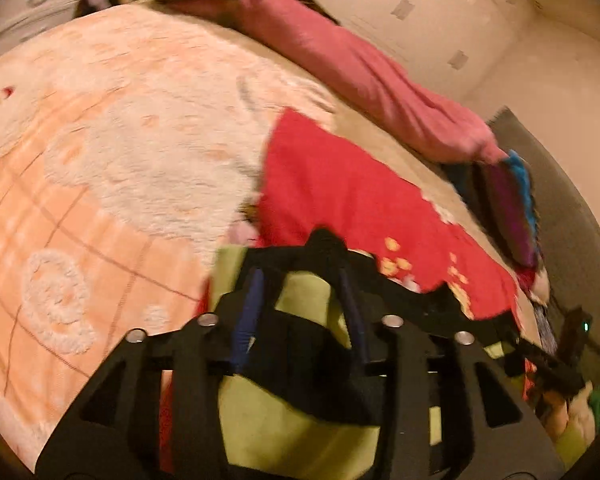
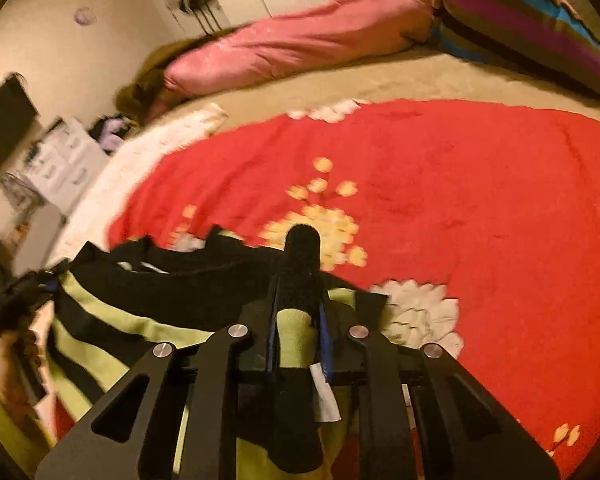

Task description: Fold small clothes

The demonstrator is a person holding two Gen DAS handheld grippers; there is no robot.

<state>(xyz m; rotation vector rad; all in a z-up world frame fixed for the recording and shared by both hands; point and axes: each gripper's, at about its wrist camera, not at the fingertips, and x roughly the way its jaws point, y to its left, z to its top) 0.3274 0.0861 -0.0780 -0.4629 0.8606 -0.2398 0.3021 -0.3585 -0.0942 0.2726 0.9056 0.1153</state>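
Garment: The black-and-lime striped top (image 2: 112, 320) hangs stretched between your two grippers, just above the near edge of the red blanket (image 2: 460, 208), so you can square it before laying it down.
Right gripper: Your right gripper (image 2: 300, 280) is nearly closed, pinching a bunched black hem with lime cloth and a white label (image 2: 326, 396) showing between the fingers.
Left gripper: Your left gripper (image 1: 304, 276) stands partly open around lime and black fabric; whether the pads press on it, you cannot tell through the blur.
Landmark: The red blanket lies flat, a clear spot for folding.
Beyond: A pink pillow (image 2: 300, 48) and a striped cushion (image 2: 532, 24) lie past the red blanket's far edge.
Beside: A peach fleece blanket (image 1: 100, 160) lies alongside the red blanket.
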